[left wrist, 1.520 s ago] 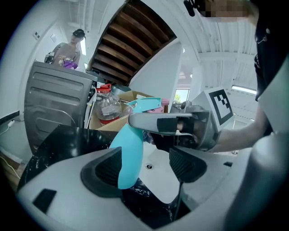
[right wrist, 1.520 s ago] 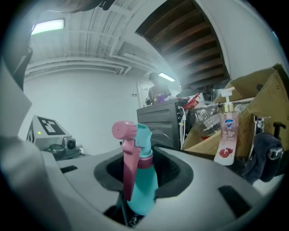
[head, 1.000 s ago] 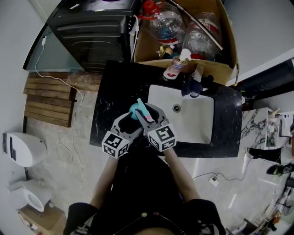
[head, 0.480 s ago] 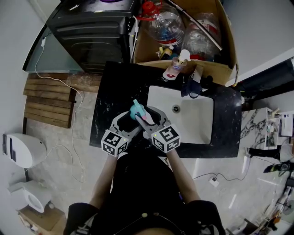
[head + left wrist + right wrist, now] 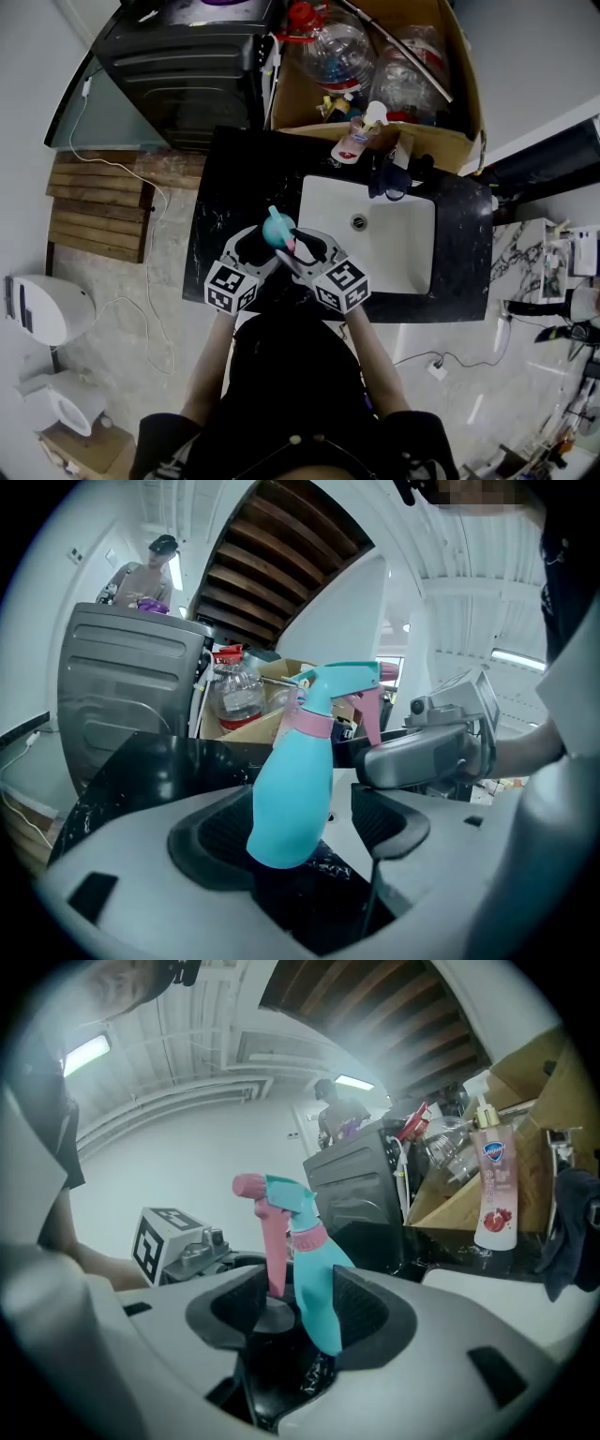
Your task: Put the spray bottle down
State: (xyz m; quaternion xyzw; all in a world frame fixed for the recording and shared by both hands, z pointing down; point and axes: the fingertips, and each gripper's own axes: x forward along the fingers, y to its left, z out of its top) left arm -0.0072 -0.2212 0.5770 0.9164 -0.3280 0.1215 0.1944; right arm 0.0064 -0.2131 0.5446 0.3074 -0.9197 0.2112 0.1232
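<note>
hazard review, read from the left of the sink (image 5: 403,253) toward it. left tongs (image 5: 300,829): stationed on the side of the desk (image 5: 225,178) farther from the sink, jaws apart, with the spray bottle (image 5: 292,789) between them. the bottle body lies close against the pad farther from the sink, and a clear gap shows between the body and the sink-side pad, so this tool gives one-sided support at most and no clamp. spray bottle: teal body, pink collar, located just left of the sink's front corner, tilted rather than upright; no view confirms whether its base is fully seated on the desk. right tongs (image 5: 300,1314): nearest the sink, jaws have just been opening and stand at their widest, with the bottle between them. the pads do not squeeze it, though the pink trigger (image 5: 277,1251) sits close to one pad and the body close to the other. probable faults: (a) the bottle is unclamped while tilted, so an abrupt withdrawal of either tool is likely to tip it, and a fall to the sink side would roll it into the basin; (b) a pad dragged rearward could catch the trigger and pull the bottle over or discharge the spray; (c) the bottle stands near the front edge of the desk, left of the sink, so a knock toward that edge could send it to the floor (image 5: 141,281). precaution: confirm the base is flat, then draw each tool straight back slowly.
</note>
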